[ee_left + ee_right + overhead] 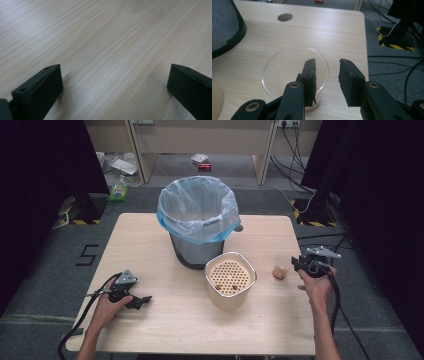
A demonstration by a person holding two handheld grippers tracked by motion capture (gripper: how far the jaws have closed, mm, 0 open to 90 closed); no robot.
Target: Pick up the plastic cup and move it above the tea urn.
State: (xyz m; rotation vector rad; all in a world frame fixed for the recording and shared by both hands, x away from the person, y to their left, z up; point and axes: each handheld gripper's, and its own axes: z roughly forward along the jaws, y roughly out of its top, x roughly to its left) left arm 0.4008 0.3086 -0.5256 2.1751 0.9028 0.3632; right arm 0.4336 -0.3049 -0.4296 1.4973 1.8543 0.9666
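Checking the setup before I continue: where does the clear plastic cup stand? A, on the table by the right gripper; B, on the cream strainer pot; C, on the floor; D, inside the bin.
A: the clear plastic cup stands on the table beside the right gripper.

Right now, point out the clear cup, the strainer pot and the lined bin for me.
clear cup [287, 53]: right gripper view, far rim.
strainer pot [230, 276]: high view, perforated insert.
lined bin [197, 210]: high view, blue bag liner.
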